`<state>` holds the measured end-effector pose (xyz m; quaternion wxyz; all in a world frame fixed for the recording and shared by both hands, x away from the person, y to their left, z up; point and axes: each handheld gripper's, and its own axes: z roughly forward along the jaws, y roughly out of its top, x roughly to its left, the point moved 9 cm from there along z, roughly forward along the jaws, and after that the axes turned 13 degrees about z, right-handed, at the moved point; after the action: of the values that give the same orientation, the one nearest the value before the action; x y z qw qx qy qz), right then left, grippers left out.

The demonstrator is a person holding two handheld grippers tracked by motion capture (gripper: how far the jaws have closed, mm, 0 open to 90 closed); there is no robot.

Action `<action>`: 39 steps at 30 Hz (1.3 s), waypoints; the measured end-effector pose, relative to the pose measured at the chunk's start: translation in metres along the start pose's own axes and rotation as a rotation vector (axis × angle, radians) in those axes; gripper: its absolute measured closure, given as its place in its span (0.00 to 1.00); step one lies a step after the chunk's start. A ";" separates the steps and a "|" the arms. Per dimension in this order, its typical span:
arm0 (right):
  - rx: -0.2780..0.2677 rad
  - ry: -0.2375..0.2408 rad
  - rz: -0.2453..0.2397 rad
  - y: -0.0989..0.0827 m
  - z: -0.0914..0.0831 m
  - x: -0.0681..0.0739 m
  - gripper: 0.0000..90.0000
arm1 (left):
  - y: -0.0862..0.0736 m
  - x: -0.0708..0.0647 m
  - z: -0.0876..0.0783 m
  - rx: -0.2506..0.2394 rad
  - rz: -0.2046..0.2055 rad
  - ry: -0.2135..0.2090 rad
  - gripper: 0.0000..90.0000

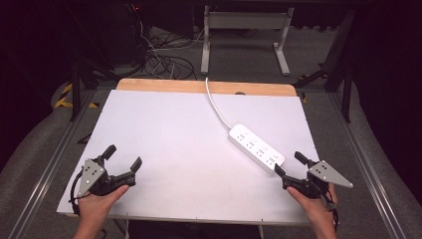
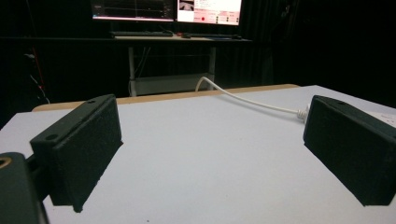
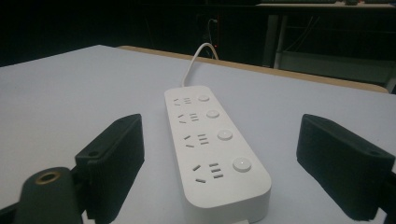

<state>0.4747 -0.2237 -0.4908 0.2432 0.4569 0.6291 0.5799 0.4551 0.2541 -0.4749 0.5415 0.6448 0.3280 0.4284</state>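
White power strip (image 1: 256, 148), 4 sockets, 4 buttons: lying flat on white tabletop (image 1: 169, 134), right half, cord (image 1: 216, 106) trailing to far edge. Left gripper (image 1: 123, 156): spread wide, empty. Right gripper (image 1: 287, 163): spread wide, straddling strip's near end.

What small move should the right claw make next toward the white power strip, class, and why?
Probably ease the right claw forward. Its jaws stand open either side of the white plastic power strip's near end, touching nothing. The left claw is open too, far across the white table.
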 end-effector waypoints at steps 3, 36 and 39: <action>-0.007 0.002 -0.003 0.001 0.000 0.001 0.18 | 0.000 0.000 0.000 0.001 0.002 -0.001 0.05; -0.027 -0.004 -0.070 0.043 -0.022 0.014 1.00 | 0.000 -0.002 0.001 -0.007 0.003 -0.010 0.06; 0.018 0.044 -0.060 0.044 -0.013 0.020 1.00 | 0.000 -0.002 0.002 -0.003 0.001 -0.008 0.06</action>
<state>0.4671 -0.2170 -0.4413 0.2425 0.4269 0.6530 0.5767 0.4558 0.2517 -0.4758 0.5437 0.6458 0.3246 0.4265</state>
